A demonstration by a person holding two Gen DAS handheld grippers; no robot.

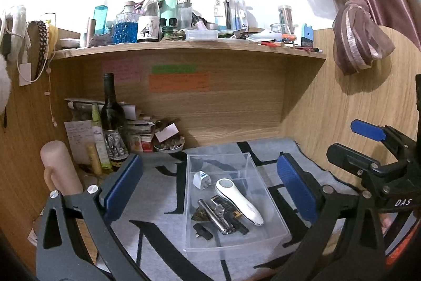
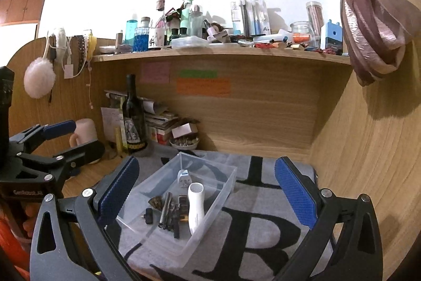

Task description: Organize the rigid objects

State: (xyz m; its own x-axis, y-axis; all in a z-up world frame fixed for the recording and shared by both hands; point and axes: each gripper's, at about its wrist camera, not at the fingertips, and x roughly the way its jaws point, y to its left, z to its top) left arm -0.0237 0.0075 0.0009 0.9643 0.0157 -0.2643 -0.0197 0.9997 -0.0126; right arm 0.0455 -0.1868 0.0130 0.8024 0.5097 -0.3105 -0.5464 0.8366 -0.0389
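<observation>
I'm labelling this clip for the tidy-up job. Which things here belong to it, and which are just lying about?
Part of the job:
clear plastic bin
white handheld device
white plug adapter
metal keys
small black piece
left gripper, open
right gripper, open

Just lying about:
wine bottle
blue-liquid bottle
paper stack
knotted curtain

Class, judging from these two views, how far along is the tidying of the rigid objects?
Done: the white device, plug adapter and small metal pieces lie inside the clear bin. In hand: nothing; the left hand-held gripper and right hand-held gripper are open. Left: no loose items visible on the mat.
</observation>
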